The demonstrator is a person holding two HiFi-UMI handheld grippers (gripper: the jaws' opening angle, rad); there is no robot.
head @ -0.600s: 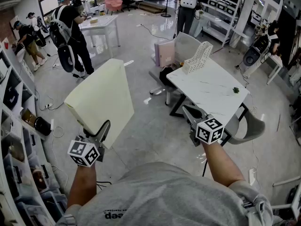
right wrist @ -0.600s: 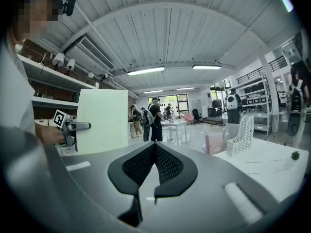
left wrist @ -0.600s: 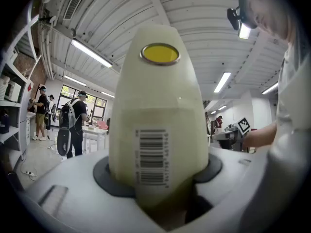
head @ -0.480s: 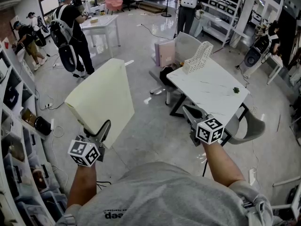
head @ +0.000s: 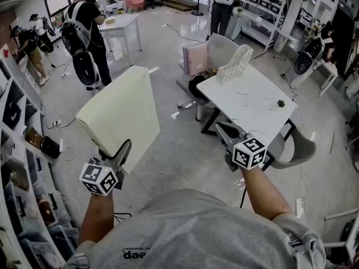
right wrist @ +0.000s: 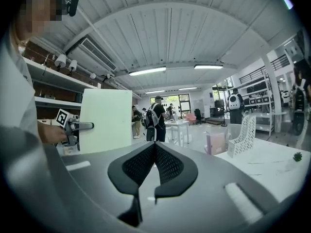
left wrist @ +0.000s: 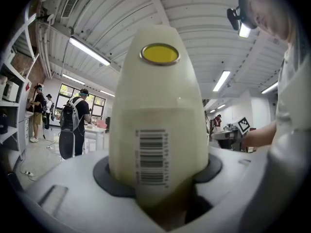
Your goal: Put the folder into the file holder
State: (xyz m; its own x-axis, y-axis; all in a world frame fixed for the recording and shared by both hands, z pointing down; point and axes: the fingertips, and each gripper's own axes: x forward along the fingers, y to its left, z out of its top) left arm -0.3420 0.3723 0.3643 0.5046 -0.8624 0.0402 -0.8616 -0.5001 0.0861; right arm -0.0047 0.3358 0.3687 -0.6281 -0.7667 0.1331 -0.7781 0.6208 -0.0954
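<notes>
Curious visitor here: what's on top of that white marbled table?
A white perforated file holder stands far back on the white marbled table; a small green object sits near its right edge. The right tongs hide part of its near edge.

Folder end: the folder [left wrist: 158, 106] is blurred low down between the left gripper [left wrist: 158, 176] fingers [left wrist: 108, 177].
Numbers: the barcode [left wrist: 153, 157] is too blurred to read.
Green thing [head: 281, 103]: far past the right gripper [head: 223, 129] fingers, too small to tell.

Pale yellow folder [head: 120, 114] aloft, white file holder [head: 235, 65] upright
</notes>
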